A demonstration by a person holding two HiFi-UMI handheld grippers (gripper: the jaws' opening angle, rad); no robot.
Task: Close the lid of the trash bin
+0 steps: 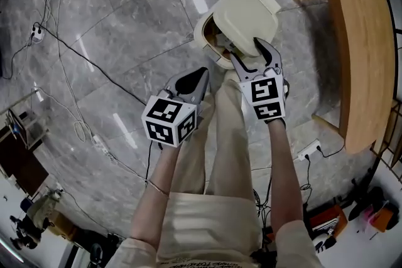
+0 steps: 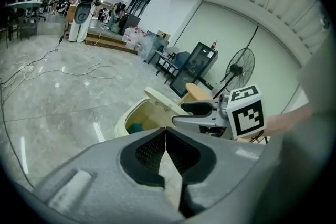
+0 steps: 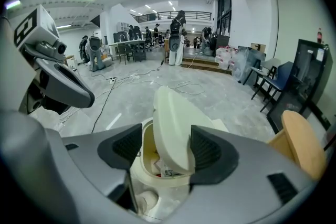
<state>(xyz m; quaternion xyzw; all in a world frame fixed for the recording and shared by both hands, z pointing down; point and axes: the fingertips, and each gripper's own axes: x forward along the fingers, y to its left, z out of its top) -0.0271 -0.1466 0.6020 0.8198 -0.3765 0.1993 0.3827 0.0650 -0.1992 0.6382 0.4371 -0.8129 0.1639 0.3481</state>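
The trash bin [image 1: 207, 41] stands on the floor [image 1: 125, 9], its lid [image 3: 170, 128] tilted half open. The right gripper [image 1: 246, 50] holds its jaws released on both sides of the lid, probably to press it down. The left gripper [image 1: 200, 75] hangs beside, jaws clenched on nothing.

Your left forearm [image 1: 160, 176] and right forearm [image 1: 281, 160] both stretch forward and down. Your left gripper [image 1: 200, 76] sits nearer to you, its jaws pressed together pad to pad. Your right gripper [image 1: 246, 50] reaches farther out, just right of it, its jaws spread wide apart.
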